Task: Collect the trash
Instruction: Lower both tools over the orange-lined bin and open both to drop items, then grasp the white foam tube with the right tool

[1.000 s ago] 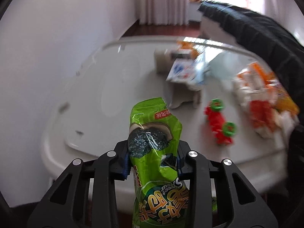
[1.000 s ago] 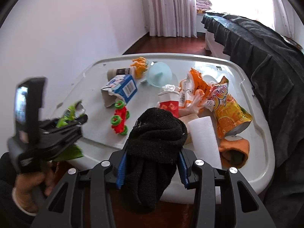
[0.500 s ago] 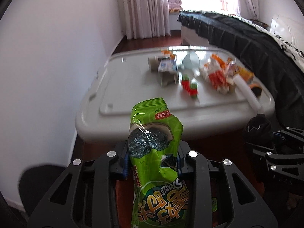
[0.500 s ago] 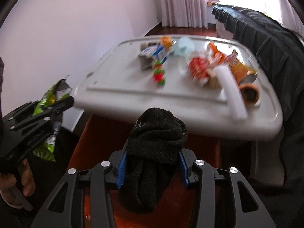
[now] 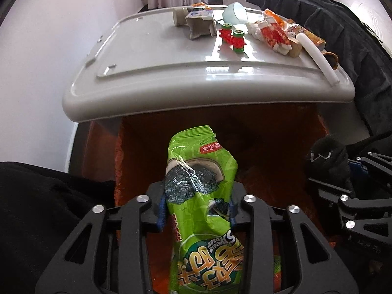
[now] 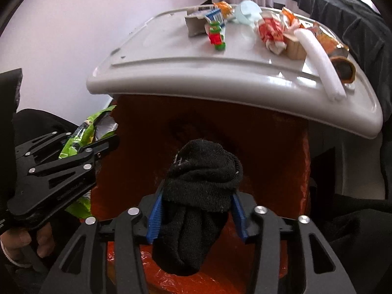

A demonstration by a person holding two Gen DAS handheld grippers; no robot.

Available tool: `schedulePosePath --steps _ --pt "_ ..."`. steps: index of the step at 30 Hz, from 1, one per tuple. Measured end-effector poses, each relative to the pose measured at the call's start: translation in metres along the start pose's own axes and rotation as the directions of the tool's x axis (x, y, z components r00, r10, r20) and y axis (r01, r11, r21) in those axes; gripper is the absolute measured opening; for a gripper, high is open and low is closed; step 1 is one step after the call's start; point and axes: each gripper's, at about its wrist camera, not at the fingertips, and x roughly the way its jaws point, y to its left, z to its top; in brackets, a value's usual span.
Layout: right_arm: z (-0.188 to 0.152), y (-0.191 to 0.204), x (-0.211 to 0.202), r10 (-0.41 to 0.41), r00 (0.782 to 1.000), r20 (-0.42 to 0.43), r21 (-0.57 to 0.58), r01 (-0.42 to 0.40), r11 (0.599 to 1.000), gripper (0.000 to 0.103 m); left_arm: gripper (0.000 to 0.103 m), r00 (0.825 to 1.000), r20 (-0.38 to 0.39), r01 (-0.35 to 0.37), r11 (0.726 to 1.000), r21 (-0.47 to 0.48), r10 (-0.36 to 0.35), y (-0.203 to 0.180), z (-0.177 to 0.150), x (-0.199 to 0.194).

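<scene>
My left gripper (image 5: 196,207) is shut on a green snack wrapper (image 5: 201,196), which stands up between the blue pads. My right gripper (image 6: 196,210) is shut on a black sock (image 6: 201,181). Both are held low, below the front edge of the grey table (image 5: 171,78), over an orange bag (image 6: 208,132) that opens under them. In the right wrist view the left gripper (image 6: 61,169) and wrapper (image 6: 80,134) show at left. In the left wrist view the sock (image 5: 325,156) shows at right.
On the table lie a red and green toy (image 5: 232,38), a torn carton (image 5: 201,25), a pale blue cup (image 5: 234,12), orange and red wrappers (image 5: 272,34), a white roll (image 5: 316,56) and a brown item (image 6: 343,66). A dark blanket (image 5: 343,24) lies to the right.
Both grippers have pulled back from the table and dropped below its front edge, each still holding its item. The orange bag now fills the space ahead of them.
</scene>
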Motion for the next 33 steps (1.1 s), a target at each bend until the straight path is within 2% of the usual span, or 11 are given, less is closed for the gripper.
schedulePosePath --steps 1,2,3,7,13,19,24,27,30,33 --pt "0.000 -0.001 0.001 -0.015 1.000 0.000 0.001 0.015 1.000 0.069 0.056 1.000 -0.015 -0.006 1.000 0.001 0.006 0.000 -0.001 0.003" --pt "-0.001 -0.001 0.002 -0.033 0.999 0.005 0.002 0.033 0.999 0.079 0.075 0.999 -0.041 -0.019 1.000 -0.001 0.019 0.001 -0.002 0.008" --pt "0.000 -0.002 0.000 -0.058 0.998 0.022 0.003 0.058 0.998 0.080 0.083 0.998 -0.059 -0.032 0.999 -0.004 0.032 0.002 -0.003 0.012" --pt "0.002 -0.010 -0.005 -0.060 0.997 0.047 0.039 0.058 0.998 0.080 0.083 0.992 -0.119 -0.049 0.999 -0.010 0.047 0.005 -0.005 0.023" --pt "0.007 -0.025 -0.020 -0.069 0.993 0.092 0.086 0.061 0.994 0.080 0.083 0.995 -0.090 -0.038 0.999 0.003 0.038 0.003 -0.001 0.017" --pt "0.033 -0.048 -0.039 -0.103 0.983 0.151 0.108 0.087 0.990 0.080 0.083 1.000 0.000 -0.017 0.999 0.037 0.017 -0.005 0.021 -0.004" --pt "0.074 -0.080 -0.058 -0.212 0.950 0.227 0.125 0.187 0.974 0.080 0.083 0.992 0.122 -0.033 0.997 0.063 0.025 -0.012 0.051 -0.023" --pt "0.104 -0.103 -0.048 -0.243 0.947 0.209 0.139 0.217 0.966 0.080 0.083 0.987 0.162 -0.029 0.998 0.049 0.021 -0.014 0.073 -0.026" --pt "0.130 -0.116 -0.027 -0.267 0.952 0.152 0.128 0.249 0.960 0.080 0.083 0.983 0.179 -0.036 0.999 0.030 0.030 -0.014 0.089 -0.021" --pt "0.145 -0.124 -0.004 -0.272 0.958 0.090 0.107 0.262 0.959 0.075 0.083 0.983 0.181 -0.038 0.999 0.016 0.035 -0.012 0.099 -0.014"
